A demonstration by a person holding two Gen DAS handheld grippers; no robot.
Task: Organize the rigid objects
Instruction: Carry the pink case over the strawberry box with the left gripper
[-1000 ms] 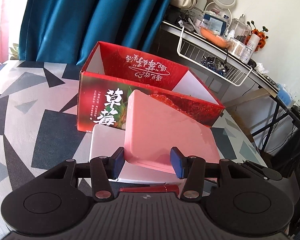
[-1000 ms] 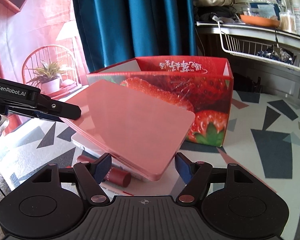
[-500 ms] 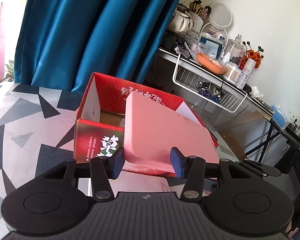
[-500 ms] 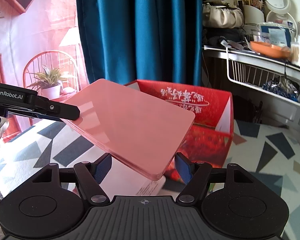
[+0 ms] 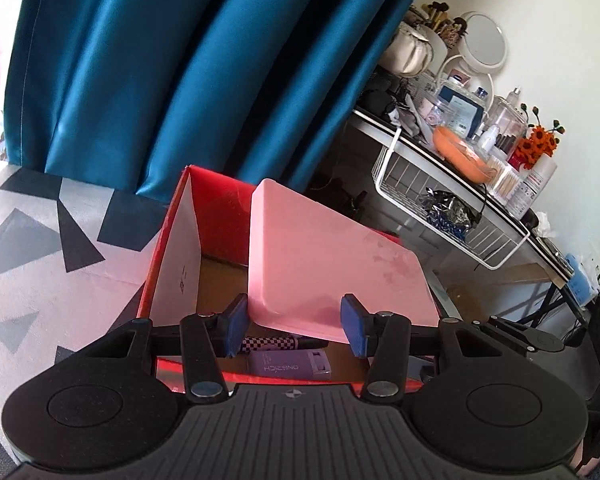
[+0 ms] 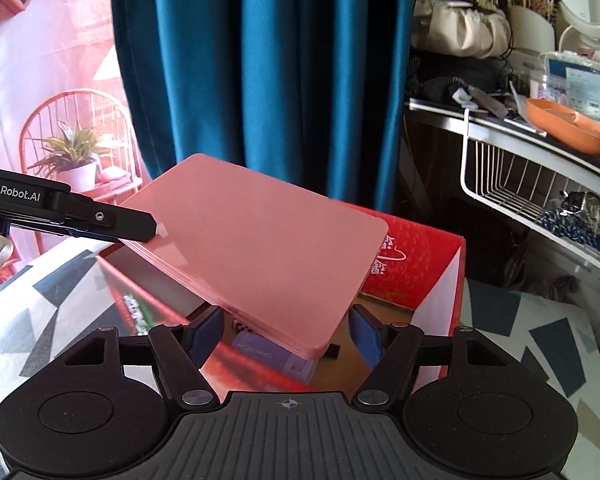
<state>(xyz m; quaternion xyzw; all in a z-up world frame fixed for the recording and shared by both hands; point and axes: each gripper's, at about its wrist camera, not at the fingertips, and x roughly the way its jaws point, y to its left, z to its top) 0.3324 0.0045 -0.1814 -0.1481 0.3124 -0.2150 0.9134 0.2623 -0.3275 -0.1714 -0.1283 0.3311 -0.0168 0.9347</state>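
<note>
While my tongs hang over the red box on the table, a purple case and a checkered pen lie inside it beneath them. Beyond is a blue curtain. Glossy, flat and tilted, the pink case is clamped at opposite corners by my left tongs and my right tongs.

Both wrist views look forward and downward from close above the open red box, sharing the pink case, blue curtain and cluttered shelf
</note>
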